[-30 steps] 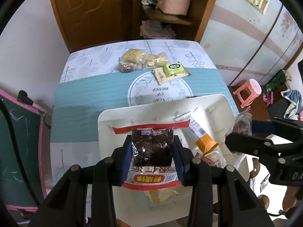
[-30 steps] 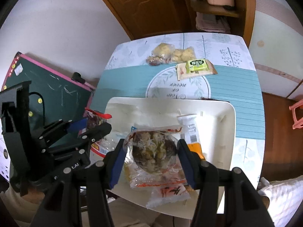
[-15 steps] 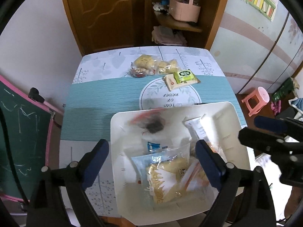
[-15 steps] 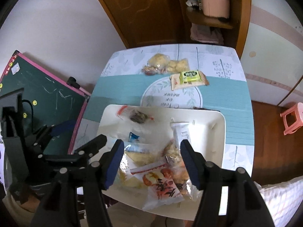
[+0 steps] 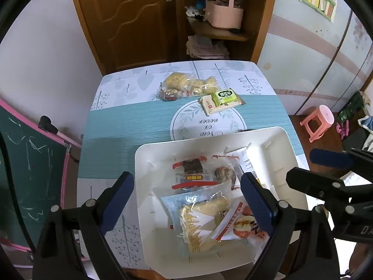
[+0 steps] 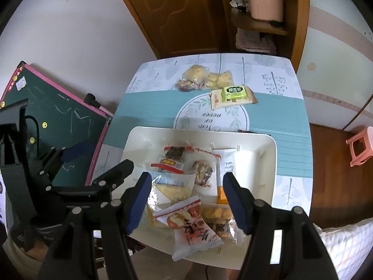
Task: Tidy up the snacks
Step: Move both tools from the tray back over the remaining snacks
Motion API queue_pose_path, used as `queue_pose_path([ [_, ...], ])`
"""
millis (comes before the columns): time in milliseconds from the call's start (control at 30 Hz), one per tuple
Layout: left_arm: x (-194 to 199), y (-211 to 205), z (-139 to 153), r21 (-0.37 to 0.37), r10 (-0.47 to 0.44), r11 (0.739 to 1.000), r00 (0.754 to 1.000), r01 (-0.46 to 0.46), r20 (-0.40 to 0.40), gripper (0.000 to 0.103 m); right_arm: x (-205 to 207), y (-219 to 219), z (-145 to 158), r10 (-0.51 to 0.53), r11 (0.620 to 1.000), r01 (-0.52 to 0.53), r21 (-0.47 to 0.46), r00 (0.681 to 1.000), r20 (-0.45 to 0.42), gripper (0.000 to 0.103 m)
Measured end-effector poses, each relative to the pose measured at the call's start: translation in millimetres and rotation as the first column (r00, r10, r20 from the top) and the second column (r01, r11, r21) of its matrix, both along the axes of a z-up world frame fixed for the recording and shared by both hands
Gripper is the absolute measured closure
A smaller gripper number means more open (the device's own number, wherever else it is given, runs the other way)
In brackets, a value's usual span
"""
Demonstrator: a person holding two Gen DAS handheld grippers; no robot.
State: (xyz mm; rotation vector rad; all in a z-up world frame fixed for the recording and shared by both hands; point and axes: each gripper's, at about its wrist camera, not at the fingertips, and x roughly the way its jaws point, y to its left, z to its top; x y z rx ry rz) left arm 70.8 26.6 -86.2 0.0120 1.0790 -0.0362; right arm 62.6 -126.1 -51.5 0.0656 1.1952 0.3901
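Tray (image 5: 149, 163): snacks heaped inside, sorting underway. Left gripper (image 5: 187, 190), right gripper (image 6: 184, 201): jaws wide, empty, over tray. Loose packs (image 5: 219, 98) at 12 o'clock, awaiting collection.

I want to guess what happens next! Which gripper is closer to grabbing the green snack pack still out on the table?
Probably the right gripper. Both are open and empty over the white tray, but the green snack pack lies toward the table's right side, nearer its line; the left gripper sits further left.
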Motion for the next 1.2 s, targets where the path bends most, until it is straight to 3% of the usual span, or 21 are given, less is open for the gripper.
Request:
queue_pose_path([
  [600, 15, -6, -4, -0.011, -0.031, 0.999, 0.999, 0.031, -0.02, 0.011, 8, -20, -15, -0.058, 0.998, 0.057, -0.016, 0.997, -0.056, 0.039],
  [767, 27, -2, -4, 0.045, -0.01, 0.999, 1.0, 0.01, 0.0, 0.011, 15, -21, -19, -0.069, 0.997, 0.067, -0.023, 0.996, -0.062, 0.039],
  [1000, 64, 15, -12, 0.013, -0.025, 1.0, 0.998, 0.026, -0.065, 0.011, 39, -21, -19, -0.089, 0.995, 0.087, -0.045, 0.994, -0.056, 0.039],
  [1200, 122, 36, -2, 0.016, -0.064, 0.998, 0.996, 0.065, -0.068, 0.011, 85, -20, -14, -0.108, 0.989, 0.105, -0.1, 0.994, -0.024, 0.039],
])
